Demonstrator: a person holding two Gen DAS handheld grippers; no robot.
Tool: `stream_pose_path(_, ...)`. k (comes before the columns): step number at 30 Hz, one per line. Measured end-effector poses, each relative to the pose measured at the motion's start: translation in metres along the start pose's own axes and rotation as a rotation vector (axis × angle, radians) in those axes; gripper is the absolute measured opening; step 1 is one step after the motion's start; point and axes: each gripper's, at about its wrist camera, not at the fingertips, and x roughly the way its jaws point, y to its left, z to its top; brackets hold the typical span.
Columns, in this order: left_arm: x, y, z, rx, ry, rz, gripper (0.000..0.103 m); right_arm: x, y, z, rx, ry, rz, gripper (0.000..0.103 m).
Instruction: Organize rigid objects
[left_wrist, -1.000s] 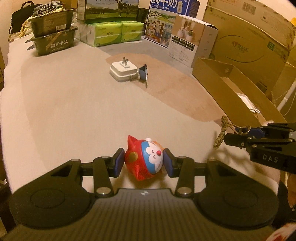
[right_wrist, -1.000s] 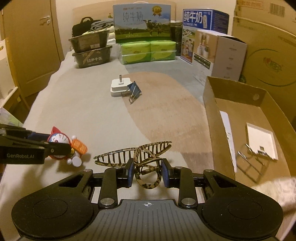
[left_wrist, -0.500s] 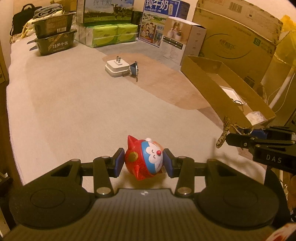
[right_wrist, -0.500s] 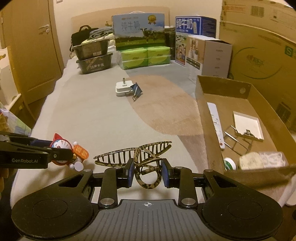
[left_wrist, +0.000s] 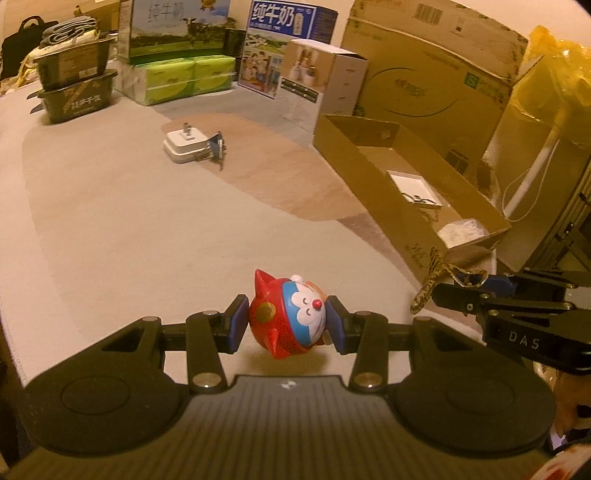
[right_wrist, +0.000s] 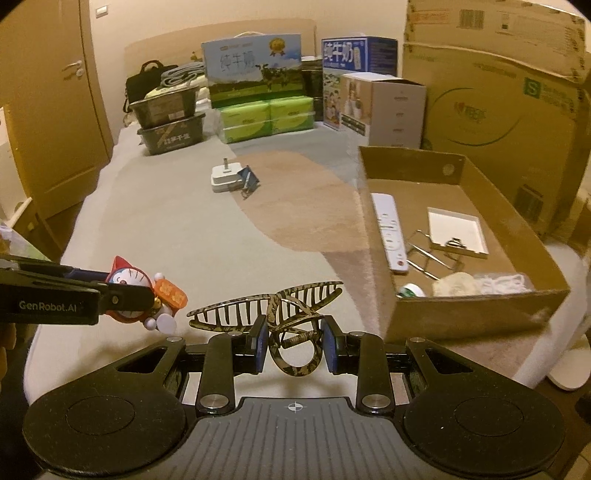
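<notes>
Left gripper: we've got both blue pads clamped on the Doraemon figurine, tilted, lifted above the bed cover.
Right gripper: we're pinching the tortoiseshell hair claw by its handle loops, teeth spread wide.
Cardboard tray: just right of our claw, holding a white remote, a white lid and wire pieces.
Charger plug: far up the bed, touching a blue binder clip.
Backdrop: milk cartons, green tissue packs.
</notes>
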Motion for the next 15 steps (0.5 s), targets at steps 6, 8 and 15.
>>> stream_pose_path(6, -0.001, -0.013, 0.003, 0.016, -0.001, -0.029, 0.041, -0.014, -0.015, -0.005, 0.029, -0.008, -0.027, 0.031)
stream_pose_path(8, -0.001, -0.018, 0.005, 0.021, 0.000, -0.042, 0.041, -0.019, -0.020, -0.006, 0.039, -0.012, -0.033, 0.031)
stream_pose_path(15, 0.002, -0.041, 0.012, 0.058, 0.003, -0.087, 0.041, -0.037, -0.037, -0.010, 0.062, -0.028, -0.066, 0.031)
